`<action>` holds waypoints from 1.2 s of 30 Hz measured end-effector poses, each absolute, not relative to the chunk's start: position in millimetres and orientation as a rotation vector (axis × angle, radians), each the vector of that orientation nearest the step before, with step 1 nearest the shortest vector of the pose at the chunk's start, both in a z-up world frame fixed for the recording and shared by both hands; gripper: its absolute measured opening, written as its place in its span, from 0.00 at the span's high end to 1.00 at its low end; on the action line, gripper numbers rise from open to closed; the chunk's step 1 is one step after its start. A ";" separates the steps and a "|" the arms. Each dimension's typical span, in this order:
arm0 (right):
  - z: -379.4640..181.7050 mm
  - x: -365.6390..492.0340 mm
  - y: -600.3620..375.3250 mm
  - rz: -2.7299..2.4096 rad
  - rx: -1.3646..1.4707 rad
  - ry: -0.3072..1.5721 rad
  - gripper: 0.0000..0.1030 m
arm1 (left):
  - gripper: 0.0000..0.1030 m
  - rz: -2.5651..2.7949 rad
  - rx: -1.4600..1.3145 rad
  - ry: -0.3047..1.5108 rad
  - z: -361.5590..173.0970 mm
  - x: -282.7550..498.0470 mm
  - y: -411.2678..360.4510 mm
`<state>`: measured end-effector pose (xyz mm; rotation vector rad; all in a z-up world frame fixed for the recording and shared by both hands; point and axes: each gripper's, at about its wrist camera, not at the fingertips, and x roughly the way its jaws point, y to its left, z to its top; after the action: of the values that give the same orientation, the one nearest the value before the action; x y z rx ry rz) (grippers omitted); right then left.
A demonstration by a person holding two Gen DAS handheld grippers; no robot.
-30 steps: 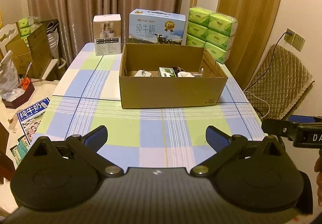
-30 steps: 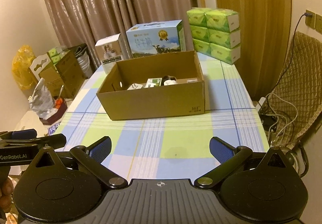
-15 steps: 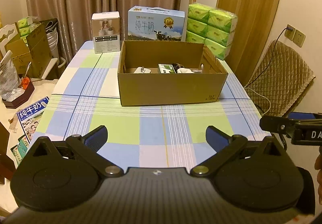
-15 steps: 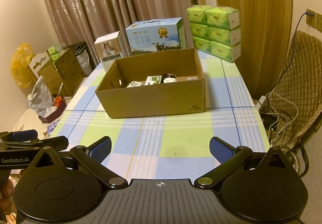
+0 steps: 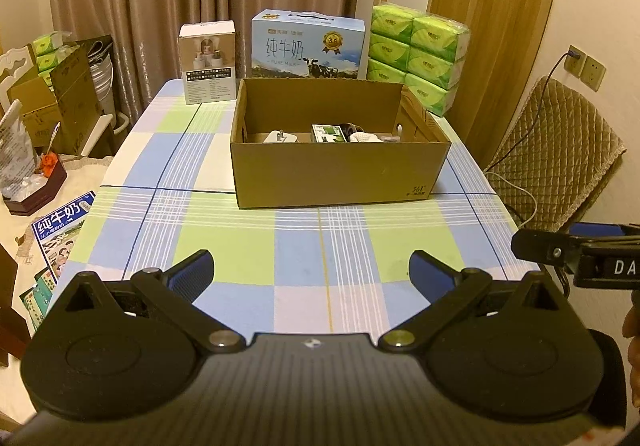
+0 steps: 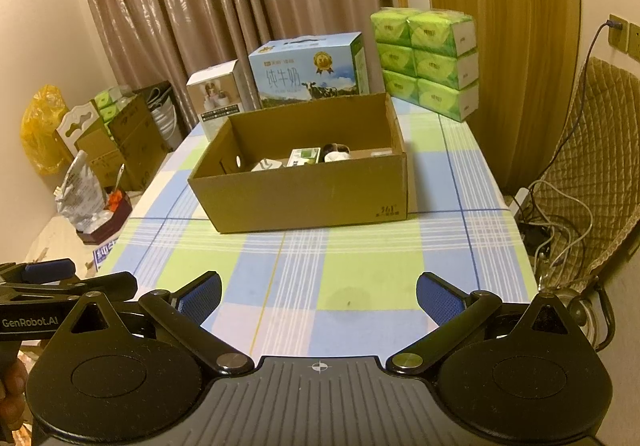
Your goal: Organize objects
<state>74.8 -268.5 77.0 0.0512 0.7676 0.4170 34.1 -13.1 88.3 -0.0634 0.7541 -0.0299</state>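
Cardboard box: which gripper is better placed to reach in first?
Slight edge to the right, as a judgement. Both the right gripper and left gripper are open, empty and back from the cardboard box. The right wrist view looks further down inside, showing more of the small green box.

Count: 1 cardboard box [image 5: 340, 173]; 1 milk carton [image 5: 307, 45]; 1 white product box [image 5: 207, 62]; 6 visible green tissue packs [image 5: 416, 55]; 2 grippers.
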 end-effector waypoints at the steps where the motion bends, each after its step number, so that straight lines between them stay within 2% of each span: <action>1: 76.9 74.7 -268.4 0.417 0.051 0.767 0.02 | 0.01 -0.029 -0.064 0.755 88.2 34.1 -13.3; 36: 75.0 73.5 -267.6 0.415 0.051 0.770 0.02 | 0.01 -0.024 -0.074 0.757 84.0 31.7 -9.6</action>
<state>73.5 -267.6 75.0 0.0509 0.7704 0.4150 31.7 -9.6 84.0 -0.0744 0.7568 -0.0237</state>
